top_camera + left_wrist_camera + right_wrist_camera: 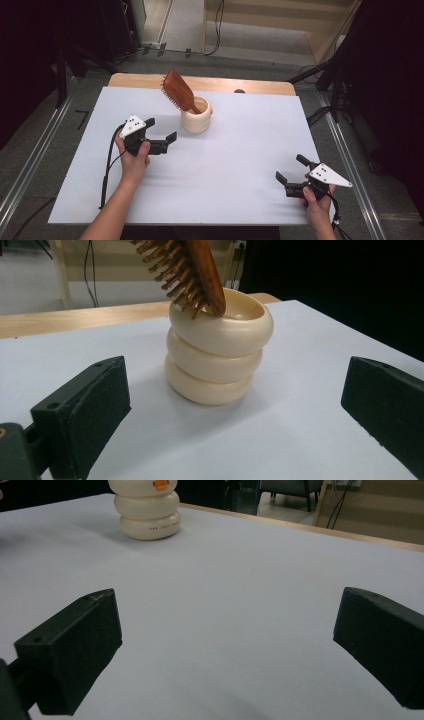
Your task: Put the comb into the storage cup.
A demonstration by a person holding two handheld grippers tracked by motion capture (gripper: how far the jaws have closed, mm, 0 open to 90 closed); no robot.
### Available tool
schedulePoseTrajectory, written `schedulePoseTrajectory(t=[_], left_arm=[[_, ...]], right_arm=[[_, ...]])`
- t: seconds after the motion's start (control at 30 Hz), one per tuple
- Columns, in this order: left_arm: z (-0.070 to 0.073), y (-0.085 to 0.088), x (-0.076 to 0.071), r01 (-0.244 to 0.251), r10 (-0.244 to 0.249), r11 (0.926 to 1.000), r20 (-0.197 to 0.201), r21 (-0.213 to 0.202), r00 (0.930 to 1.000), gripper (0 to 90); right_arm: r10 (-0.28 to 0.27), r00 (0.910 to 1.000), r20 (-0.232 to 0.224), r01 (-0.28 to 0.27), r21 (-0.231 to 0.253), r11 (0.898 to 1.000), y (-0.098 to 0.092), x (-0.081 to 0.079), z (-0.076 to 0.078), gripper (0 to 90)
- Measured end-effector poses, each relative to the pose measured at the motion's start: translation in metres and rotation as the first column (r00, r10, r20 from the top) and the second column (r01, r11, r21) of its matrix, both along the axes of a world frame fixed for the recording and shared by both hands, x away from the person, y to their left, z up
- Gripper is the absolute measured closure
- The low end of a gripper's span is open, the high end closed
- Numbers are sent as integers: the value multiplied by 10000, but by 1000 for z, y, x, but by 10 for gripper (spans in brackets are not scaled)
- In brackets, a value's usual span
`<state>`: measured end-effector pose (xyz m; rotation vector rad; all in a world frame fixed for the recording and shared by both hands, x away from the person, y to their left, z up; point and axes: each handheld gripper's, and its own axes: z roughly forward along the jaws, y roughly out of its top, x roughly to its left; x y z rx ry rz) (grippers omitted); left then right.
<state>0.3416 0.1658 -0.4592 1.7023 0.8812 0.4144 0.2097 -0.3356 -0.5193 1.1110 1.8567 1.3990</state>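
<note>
We see the cup point(196, 121) at the desk's point(240, 165) far middle, a brush point(179, 91) leaning out of it. The left hand-held gripper point(162, 134), open and empty, sits just beside the cup; a nudge could tip it. The right hand-held gripper point(289, 172), open, waits well apart. Its own view shows an orange mark point(161, 484) on the cup.

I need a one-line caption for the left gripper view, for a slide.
Open left gripper facing a cream ringed cup that holds a wooden hairbrush, handle down.
</note>
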Motion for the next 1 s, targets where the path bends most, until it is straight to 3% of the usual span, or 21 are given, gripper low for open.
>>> schedulePoseTrajectory(t=[0.47,1.0], left_arm=[[-5,17,-25,-55,56,10000,180,-36,9998,0],[-14,39,-47,-107,107,9999,98,-20,9999,0]], right_arm=[[-43,10000,-36,43,7,10000,0,0,0,0],[-64,10000,-49,64,-23,10000,0,0,0,0]])
